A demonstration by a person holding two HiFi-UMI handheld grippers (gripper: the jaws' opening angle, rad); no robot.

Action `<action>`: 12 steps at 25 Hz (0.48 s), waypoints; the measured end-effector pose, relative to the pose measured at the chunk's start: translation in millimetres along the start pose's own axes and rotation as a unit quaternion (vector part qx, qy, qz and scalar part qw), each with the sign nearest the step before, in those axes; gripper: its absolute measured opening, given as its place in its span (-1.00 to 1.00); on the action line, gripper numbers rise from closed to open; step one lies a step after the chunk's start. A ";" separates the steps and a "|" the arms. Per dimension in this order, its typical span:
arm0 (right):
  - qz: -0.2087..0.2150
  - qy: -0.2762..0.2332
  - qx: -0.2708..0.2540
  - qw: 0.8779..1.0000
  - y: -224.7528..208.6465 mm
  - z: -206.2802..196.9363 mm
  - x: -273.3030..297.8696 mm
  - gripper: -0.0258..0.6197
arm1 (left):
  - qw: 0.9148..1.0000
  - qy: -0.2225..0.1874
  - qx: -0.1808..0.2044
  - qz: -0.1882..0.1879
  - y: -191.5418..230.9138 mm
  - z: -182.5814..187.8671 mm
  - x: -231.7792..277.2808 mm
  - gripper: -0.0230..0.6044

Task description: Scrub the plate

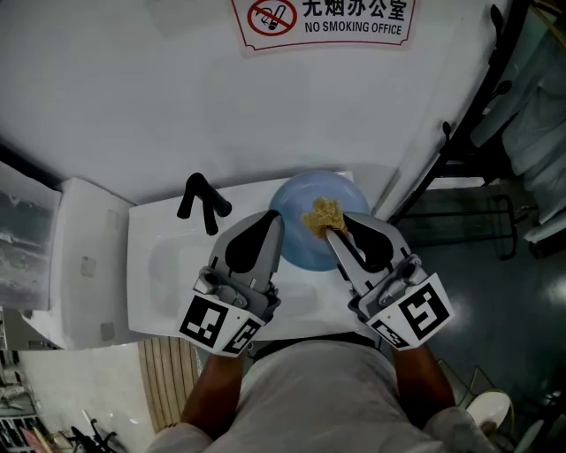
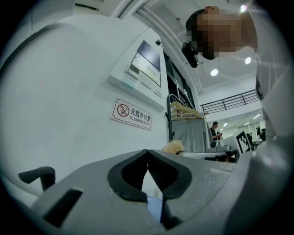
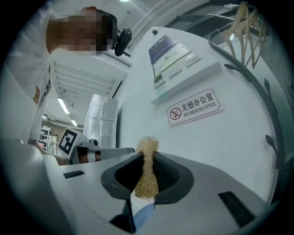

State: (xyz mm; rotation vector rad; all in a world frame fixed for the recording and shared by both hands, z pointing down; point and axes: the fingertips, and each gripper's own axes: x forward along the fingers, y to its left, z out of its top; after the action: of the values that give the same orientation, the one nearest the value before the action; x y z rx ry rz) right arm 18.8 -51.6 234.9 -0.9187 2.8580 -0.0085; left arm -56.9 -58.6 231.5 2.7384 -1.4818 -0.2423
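Observation:
A light blue plate (image 1: pixel 305 249) lies in the back right of the white sink (image 1: pixel 164 265). My right gripper (image 1: pixel 334 232) is over the plate, shut on a tan scrub pad (image 1: pixel 323 215) that sticks out past its tips. In the right gripper view the pad (image 3: pixel 147 176) is squeezed between the black pads of that gripper (image 3: pixel 146 156). My left gripper (image 1: pixel 277 217) is shut at the plate's left rim. Its tips (image 2: pixel 147 151) meet with nothing seen between them, and a strip of the plate (image 2: pixel 154 209) shows below the jaws.
A black faucet (image 1: pixel 202 202) stands at the sink's back left. A white wall with a no-smoking sign (image 1: pixel 323 19) rises right behind the sink. A white box (image 1: pixel 84 265) sits to the left, and a black rack (image 1: pixel 469 133) with hanging clothes to the right.

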 end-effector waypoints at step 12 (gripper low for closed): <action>0.001 -0.003 -0.003 1.000 6.1 2.3 -1.9 -0.73 | 1.000 -0.001 0.003 0.000 -3.0 2.9 -5.5 -0.87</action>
State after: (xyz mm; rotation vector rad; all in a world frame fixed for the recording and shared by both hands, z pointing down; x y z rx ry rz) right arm 17.1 -45.4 232.6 -0.9155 2.8542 0.0041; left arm -57.8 -52.2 229.0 2.7448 -1.4849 -0.2412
